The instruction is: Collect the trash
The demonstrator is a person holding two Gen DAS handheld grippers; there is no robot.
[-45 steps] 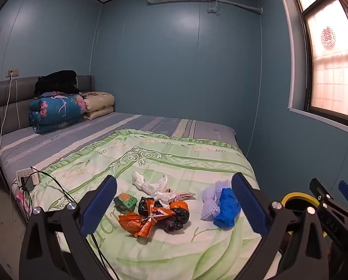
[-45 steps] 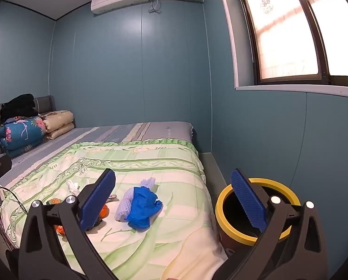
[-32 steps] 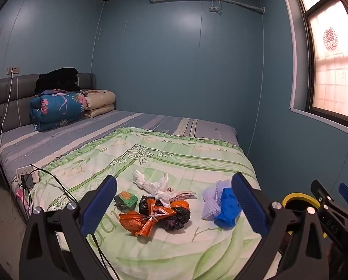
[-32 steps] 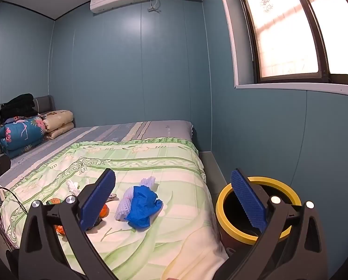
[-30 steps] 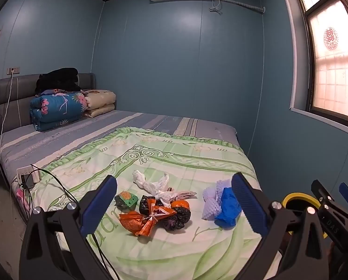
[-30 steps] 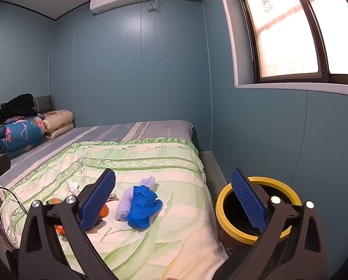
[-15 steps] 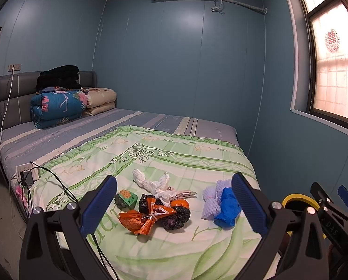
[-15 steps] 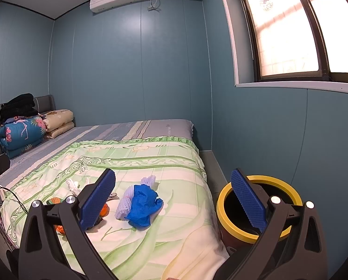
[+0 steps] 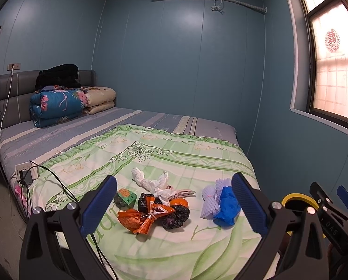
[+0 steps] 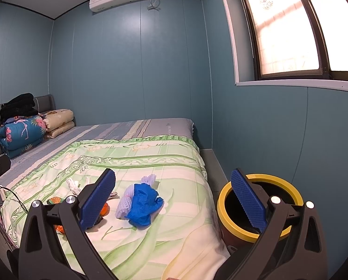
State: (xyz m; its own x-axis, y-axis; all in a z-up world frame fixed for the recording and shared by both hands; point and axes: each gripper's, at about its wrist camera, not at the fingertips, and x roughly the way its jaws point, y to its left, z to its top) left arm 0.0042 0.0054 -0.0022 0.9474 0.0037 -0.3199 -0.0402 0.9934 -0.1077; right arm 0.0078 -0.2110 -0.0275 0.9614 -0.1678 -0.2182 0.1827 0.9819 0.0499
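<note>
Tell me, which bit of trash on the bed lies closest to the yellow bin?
The blue glove, bunched against the purple foam net. The wrappers lie farther from the bin.

dim, blue-tinted room lit by the glowing, blown-out frosted window with dark frame [image 10: 288,25] at right. soft sheen on the blue panelled wall [image 9: 192,23]. both views sharp, with strong fisheye bending and dark corners.

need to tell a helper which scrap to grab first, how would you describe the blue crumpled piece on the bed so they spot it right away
Start at the green floral quilt covering the bed's near end. The trash lies there in two clumps; take the smaller one, nearer the yellow-rimmed bin. The blue crumpled piece lies against pale lilac foam netting, the only solid bright blue scrap.
</note>
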